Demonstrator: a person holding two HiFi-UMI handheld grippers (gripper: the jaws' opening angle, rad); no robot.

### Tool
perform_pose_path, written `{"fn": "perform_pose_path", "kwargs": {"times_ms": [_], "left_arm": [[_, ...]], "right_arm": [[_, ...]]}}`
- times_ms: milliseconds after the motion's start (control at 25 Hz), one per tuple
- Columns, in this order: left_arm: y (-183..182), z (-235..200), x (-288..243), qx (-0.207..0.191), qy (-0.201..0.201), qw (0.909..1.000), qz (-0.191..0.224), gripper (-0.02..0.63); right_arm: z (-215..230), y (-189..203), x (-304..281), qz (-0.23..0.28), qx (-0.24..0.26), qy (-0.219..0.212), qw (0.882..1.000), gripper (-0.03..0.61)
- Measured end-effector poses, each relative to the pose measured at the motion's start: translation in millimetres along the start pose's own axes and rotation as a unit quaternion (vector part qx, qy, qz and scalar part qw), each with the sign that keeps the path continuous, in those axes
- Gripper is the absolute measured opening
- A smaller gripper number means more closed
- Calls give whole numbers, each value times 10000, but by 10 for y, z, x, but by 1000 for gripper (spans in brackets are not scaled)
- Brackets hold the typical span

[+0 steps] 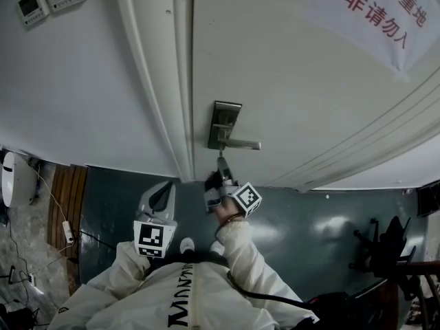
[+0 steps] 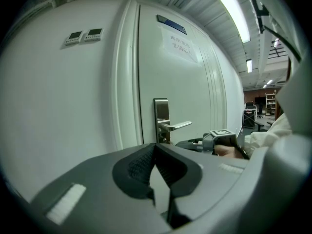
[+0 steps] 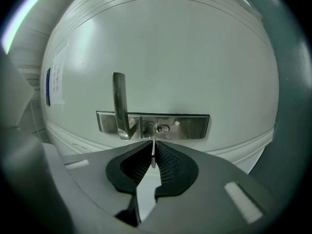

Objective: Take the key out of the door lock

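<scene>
Right tongs (image 3: 153,152) pinching the thin silver metal key (image 3: 153,141) at the door lock.
The key's blade sits in the keyhole of the rectangular brushed-steel lock plate (image 3: 187,126) on the white door (image 3: 195,62), just beside the silver lever handle (image 3: 119,100). The left tongs (image 2: 155,150) are pressed together on nothing, well apart from the lock.
</scene>
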State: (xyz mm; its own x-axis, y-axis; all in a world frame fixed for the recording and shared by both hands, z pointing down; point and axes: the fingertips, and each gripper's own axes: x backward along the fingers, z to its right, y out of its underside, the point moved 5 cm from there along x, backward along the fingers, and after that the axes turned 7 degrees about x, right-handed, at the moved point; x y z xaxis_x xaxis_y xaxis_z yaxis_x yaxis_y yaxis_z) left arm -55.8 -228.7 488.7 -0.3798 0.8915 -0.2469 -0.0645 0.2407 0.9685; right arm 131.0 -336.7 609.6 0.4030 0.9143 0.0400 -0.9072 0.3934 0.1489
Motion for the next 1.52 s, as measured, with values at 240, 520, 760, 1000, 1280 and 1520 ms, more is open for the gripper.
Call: {"fn": "perform_pose_path", "kwargs": {"times_ms": [240, 520, 760, 1000, 1280, 1520], "left_arm": [[1, 101, -7, 23, 53, 10000, 50, 0], [-14, 237, -76, 33, 103, 9999, 102, 0], [-49, 347, -146, 26, 104, 9999, 131, 0], [-90, 506, -206, -22, 94, 9998, 161, 0], [-133, 690, -218, -129, -23, 9998, 173, 0], [-33, 850, -45, -133, -267, 9995, 91, 0]], "right_arm": [[-193, -50, 214, -276, 1127, 87, 9932, 23], [-467, -192, 469, -649, 3017, 388, 9504, 23], [-909, -284, 738, -768, 5274, 705, 8432, 23], [-1214, -306, 1015, -744, 6694, 1024, 7321, 24], [-1382, -291, 1222, -689, 7119, 873, 6934, 25], [-1343, -352, 1448, -670, 6985, 700, 7090, 23]]}}
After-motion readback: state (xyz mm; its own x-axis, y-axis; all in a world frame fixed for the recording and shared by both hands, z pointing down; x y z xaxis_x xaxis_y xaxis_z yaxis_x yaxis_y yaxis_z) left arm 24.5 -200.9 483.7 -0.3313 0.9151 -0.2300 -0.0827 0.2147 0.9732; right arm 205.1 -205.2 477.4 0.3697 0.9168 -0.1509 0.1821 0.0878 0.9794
